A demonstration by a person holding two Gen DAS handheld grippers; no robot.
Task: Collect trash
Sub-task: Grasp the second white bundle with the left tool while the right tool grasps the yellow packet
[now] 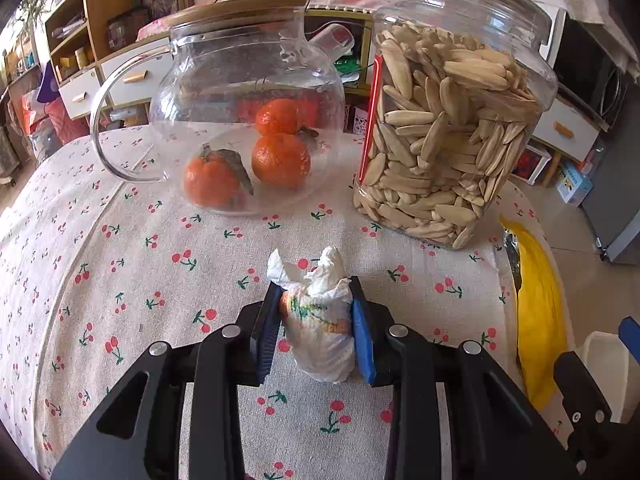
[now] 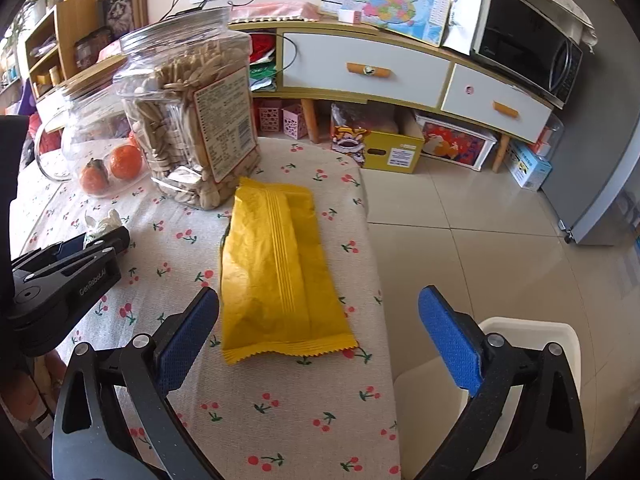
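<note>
White and crumpled, the tissue wad (image 1: 320,316) bears faint orange and green print on its side and stands twisted to a ragged peak at its far end. It sits on the cherry-print cloth of the worktop (image 1: 120,280), in the near middle of the left wrist view, squeezed between the blue pads of the left hand-held gripper (image 1: 316,320), which has closed narrow on it and presses it on both sides. Beyond it stand a glass teapot (image 1: 248,120) holding tangerines (image 1: 280,160) at far left and a clear jar of pale seeds (image 1: 452,136) at far right.

Further right lies a yellow snack wrapper (image 2: 276,272), flat and creased, with a crimped near edge and ribbed seams down its length, close to the right edge of the worktop. The right hand-held gripper (image 2: 320,336) hangs over its near end with jaws spread wide, one pad just left of the wrapper, the other out past the worktop's edge above a white bin (image 2: 532,340), gripping nothing.
</note>
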